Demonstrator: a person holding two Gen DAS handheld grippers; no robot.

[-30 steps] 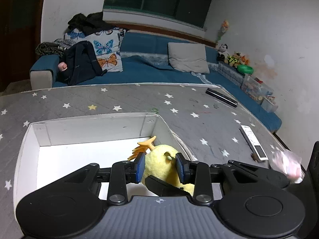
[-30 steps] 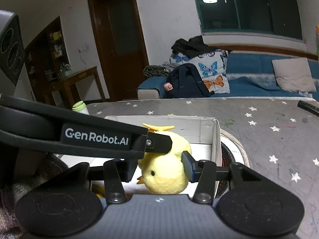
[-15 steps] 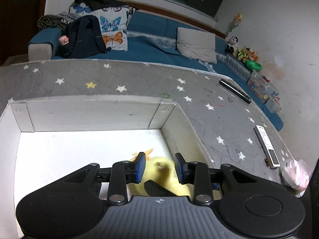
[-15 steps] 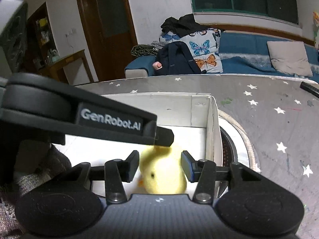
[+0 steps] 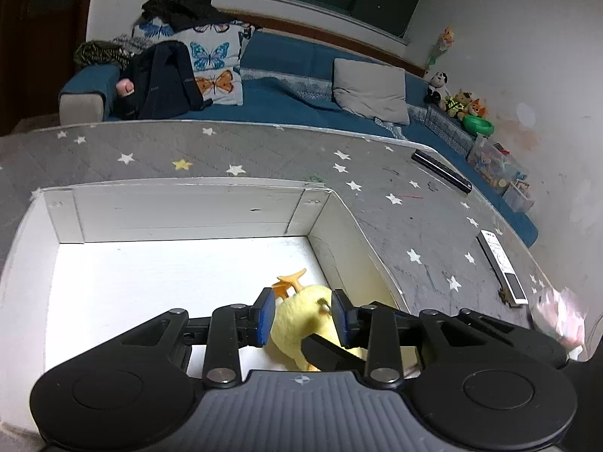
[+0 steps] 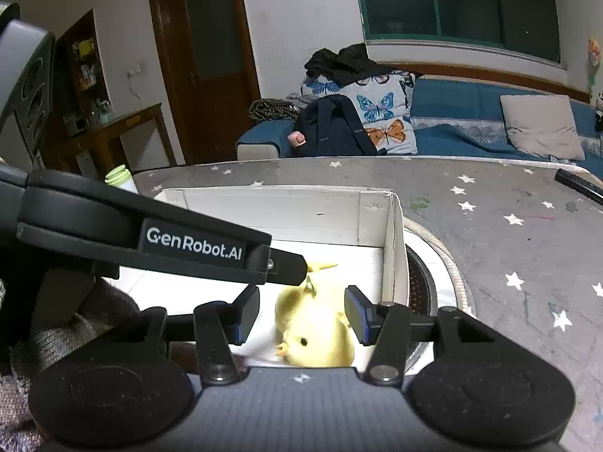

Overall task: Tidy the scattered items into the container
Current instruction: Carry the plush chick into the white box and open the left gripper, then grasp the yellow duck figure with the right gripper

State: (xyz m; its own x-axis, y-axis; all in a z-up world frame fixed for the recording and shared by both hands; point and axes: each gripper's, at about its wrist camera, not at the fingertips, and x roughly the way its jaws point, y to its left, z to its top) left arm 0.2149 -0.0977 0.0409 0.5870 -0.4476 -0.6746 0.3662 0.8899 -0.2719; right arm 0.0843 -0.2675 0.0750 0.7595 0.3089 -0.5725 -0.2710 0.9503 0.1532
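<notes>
Step in hand, by the look of it: letting go of the yellow plush chick (image 5: 297, 314) inside the white box (image 5: 188, 214). Chick lying low between the pads of the left gripper (image 5: 301, 316), close to the box wall on that gripper's right, apparently resting on the box floor. Left pads hard against both flanks of the plush; impossible to tell whether pinching or merely touching. Right gripper (image 6: 301, 318) spread wider than the chick, with a clear gap beside its left-hand pad (the other pad brushing fluff at most), so gripping nothing.

To do it well: spread the left jaws fully before lifting, then rise straight up, so that no fluff snags a pad and drags the toy back over the rim. Keep the right gripper clear of the left finger crossing just above and ahead of it.

Likely next candidates: white remote (image 5: 501, 267) and pink bag (image 5: 557, 316), out on the starry cloth (image 5: 395, 222) to the right of the left gripper, outside the box.
</notes>
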